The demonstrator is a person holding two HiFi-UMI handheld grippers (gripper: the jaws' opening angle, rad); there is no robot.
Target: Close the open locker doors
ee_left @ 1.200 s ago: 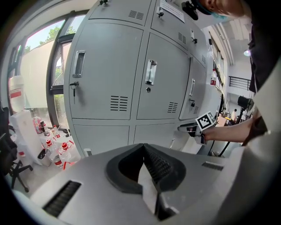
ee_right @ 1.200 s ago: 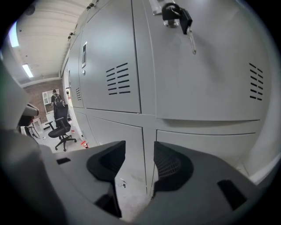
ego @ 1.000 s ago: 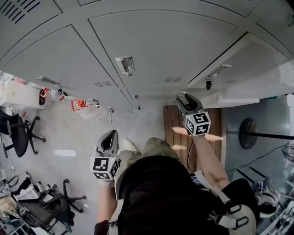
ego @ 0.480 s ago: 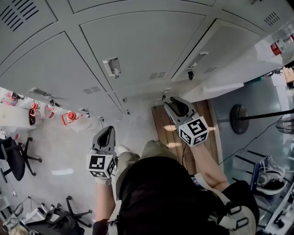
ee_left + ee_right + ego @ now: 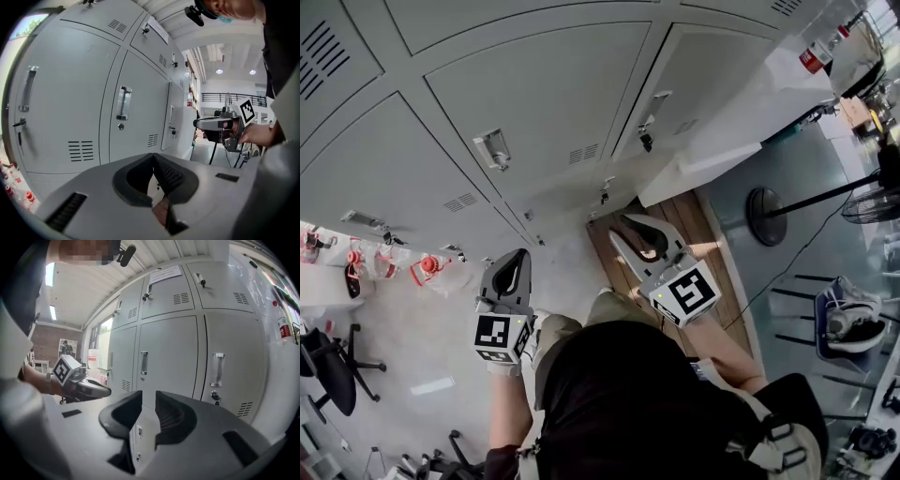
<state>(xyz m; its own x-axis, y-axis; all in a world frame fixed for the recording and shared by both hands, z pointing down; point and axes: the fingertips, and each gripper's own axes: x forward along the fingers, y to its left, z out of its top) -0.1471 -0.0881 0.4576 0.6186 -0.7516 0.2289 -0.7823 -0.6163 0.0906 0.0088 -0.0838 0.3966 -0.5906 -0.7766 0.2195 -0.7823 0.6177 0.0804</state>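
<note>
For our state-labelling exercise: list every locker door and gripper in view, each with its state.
Left locker door: shut.
Centre locker door: shut.
Right locker door: ajar.
Left gripper: jaws together, empty.
Right gripper: jaws have just been closing, narrow gap left, empty.

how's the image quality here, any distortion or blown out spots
Head view: strong fisheye, so the straight edges of the lockers bow, and a pale reflection lies on the floor. Left gripper view: black rounded corners, and the ceiling lights are small glaring dots. Right gripper view: black corners too; a strip light is blown out, while the lockers are evenly lit and sharp.
</note>
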